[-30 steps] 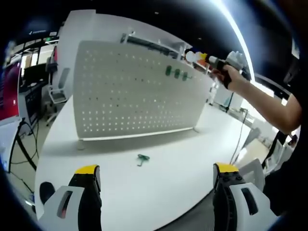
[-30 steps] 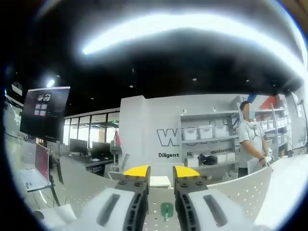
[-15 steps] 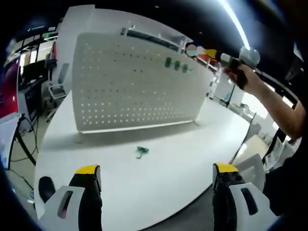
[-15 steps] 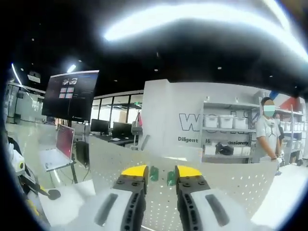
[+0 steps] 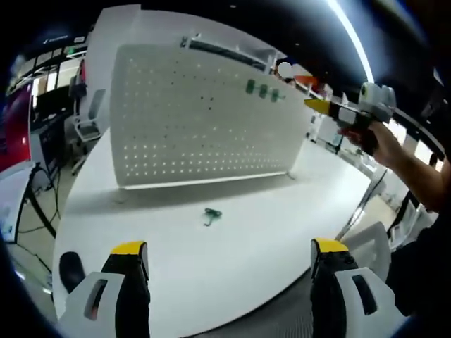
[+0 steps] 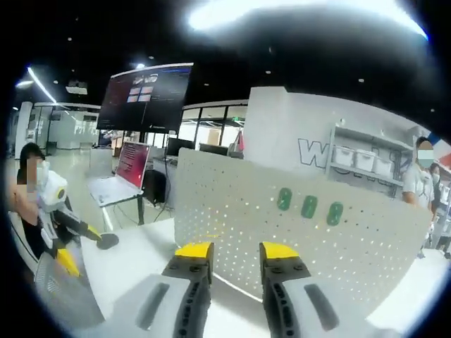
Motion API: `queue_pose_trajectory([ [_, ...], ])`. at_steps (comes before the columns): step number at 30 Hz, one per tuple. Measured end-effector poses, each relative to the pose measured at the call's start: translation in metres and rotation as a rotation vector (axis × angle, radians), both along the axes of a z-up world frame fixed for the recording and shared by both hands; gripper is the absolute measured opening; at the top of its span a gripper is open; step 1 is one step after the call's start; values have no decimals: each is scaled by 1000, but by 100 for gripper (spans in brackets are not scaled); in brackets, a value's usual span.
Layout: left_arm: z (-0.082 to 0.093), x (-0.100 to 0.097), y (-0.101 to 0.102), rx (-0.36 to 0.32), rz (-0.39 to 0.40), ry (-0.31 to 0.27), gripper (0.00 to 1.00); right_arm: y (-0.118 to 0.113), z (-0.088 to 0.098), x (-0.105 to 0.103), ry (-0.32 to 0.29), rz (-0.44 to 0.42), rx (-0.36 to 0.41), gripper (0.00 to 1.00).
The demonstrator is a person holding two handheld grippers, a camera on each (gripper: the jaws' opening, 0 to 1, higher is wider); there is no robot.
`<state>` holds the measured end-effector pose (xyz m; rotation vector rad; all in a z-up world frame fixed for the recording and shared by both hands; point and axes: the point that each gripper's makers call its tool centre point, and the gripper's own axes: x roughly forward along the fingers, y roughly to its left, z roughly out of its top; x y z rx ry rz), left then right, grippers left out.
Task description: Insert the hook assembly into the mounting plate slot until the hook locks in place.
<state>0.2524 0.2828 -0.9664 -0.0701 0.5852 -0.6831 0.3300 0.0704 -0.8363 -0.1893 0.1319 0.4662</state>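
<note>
1. Left gripper [image 5: 229, 246]: held low over the table [image 5: 176, 274], jaws wide apart with nothing between them.
2. Right gripper [image 6: 236, 251]: jaws narrow, a slim gap and nothing gripped; raised in a hand [image 5: 384, 144] off the board's right end.
3. Loose hook [image 5: 211, 214]: lay flat on the table in front of the board [image 5: 204, 120], well apart from both grippers and touching neither.
4. Three hung hooks [image 5: 262, 90]: sat side by side near the board's upper right, apparently already seated.
5. Step in hand, judged from the layout: between insertions, the loose hook not yet picked up.
6. Next move, as a judgement: would call for lowering one gripper onto the loose hook, closing on it, then carrying it up to a free slot, probably beside the hung three, and pressing until it locks.
7. Seen through the left gripper view and not the other: the loose hook, the whole table edge, and the right gripper from the side.
8. Seen through the right gripper view and not the other: the hung hooks close up and clearly separate, a laptop [image 6: 123, 176] and a big screen [image 6: 144, 98] behind the board, shelves with bins [image 6: 359, 158], and the left gripper low at the left.
</note>
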Motion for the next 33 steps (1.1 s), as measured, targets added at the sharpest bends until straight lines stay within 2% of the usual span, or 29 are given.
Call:
queue_pose_trajectory([
  [9,-9,-1,-4,5,2,22,96,35,-56,-29,125,98,-45,24],
  [10,-10,-1,-4,7,0,24,96,39,-67,-33,160,117,-54,24],
  [12,-12,-1,-5,12,-4,29,96,46,-83,-38,191,144,-70,24],
  [15,-13,-1,-6,6,-4,34,96,48,-111,-43,244,157,-139,24],
  [18,-11,1,-8,-14,-2,28,96,56,-139,-45,309,194,-157,24],
  [22,-15,1,-7,3,-8,38,95,63,-170,-41,363,234,-187,24],
  [26,-17,2,-6,0,1,45,95,69,-190,-32,395,272,-217,23],
  [33,-19,2,-3,1,15,54,95,85,-223,2,442,315,-247,21],
])
